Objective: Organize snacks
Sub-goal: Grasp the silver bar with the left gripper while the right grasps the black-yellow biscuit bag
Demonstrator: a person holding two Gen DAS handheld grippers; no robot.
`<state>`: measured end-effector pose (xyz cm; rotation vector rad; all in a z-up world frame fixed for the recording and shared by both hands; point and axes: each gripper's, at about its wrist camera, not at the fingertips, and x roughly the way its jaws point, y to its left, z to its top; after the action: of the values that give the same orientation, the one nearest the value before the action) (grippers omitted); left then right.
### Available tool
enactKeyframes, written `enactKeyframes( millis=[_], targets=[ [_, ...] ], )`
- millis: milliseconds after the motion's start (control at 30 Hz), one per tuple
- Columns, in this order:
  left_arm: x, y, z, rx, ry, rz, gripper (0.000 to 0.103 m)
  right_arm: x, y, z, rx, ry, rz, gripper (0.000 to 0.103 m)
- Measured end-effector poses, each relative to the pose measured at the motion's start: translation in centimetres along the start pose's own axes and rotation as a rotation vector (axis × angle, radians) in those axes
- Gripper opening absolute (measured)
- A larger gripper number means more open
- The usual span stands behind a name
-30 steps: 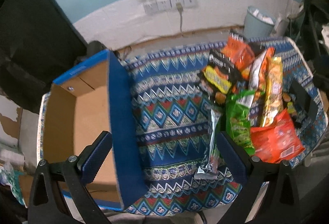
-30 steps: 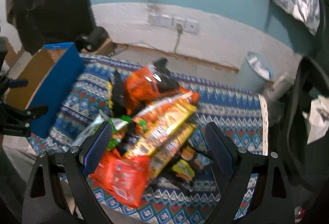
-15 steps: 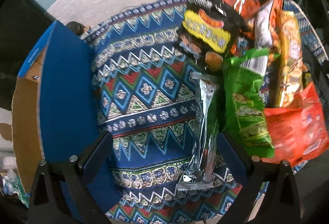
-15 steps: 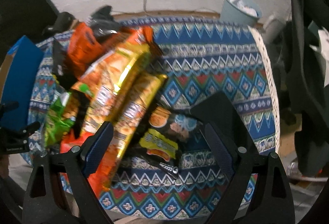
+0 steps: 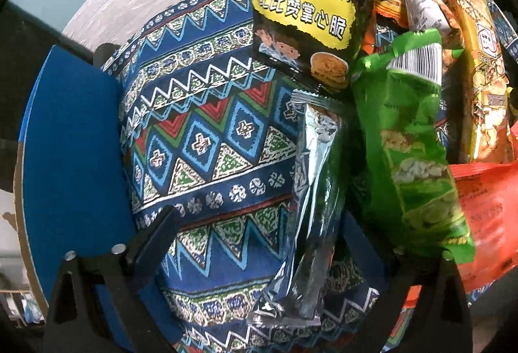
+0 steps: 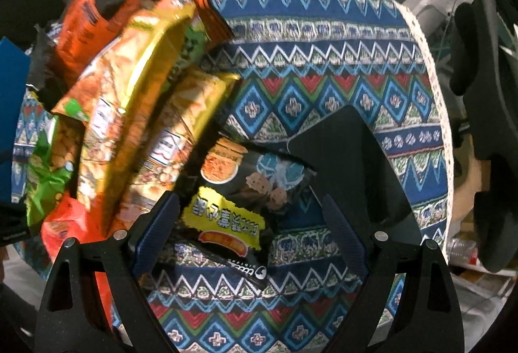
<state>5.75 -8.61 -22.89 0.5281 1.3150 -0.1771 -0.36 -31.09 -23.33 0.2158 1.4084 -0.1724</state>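
A: Where do the snacks lie, and how much room is round them?

B: They sit heaped on the tabletop under a patterned blue cloth. In the left wrist view the pile fills the right side. A silver packet lies at its left edge. Left of that the cloth is bare up to the wall of a blue box. In the right wrist view the pile takes the left half. The right half of the cloth is open out to its white trimmed edge, save for a flat black sheet near the middle.

A: Any writing to read?

B: The black packet carries "bibizan" in white at its top and yellow-backed Chinese characters below. A second black packet in the right wrist view bears the same yellow band, upside down. The green bag shows a barcode, and the long golden bags have labels too blurred to read.

A: And the fingers?

B: The left gripper is closing, its fingers not pressing anything yet. The silver packet's near end lies between them, close to the right-hand finger, and the green bag overlaps that finger. The right gripper stands spread wide and grips nothing. The second black packet lies between its fingers, nearer the left one, with the golden bags just beyond it
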Motion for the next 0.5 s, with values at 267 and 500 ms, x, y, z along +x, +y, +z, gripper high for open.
enactKeyframes(
  millis=[267,500],
  targets=[
    [0.4,-0.1,0.5,-0.019,-0.015,-0.072,0.060,2.2,0.2,-0.5,0.018,0.024,-0.028,0.090],
    [-0.2,-0.9,1.0,0.007,-0.024,-0.091,0.030,4.4,1.3,-1.1,-0.016,0.069,-0.029,0.074]
  ],
)
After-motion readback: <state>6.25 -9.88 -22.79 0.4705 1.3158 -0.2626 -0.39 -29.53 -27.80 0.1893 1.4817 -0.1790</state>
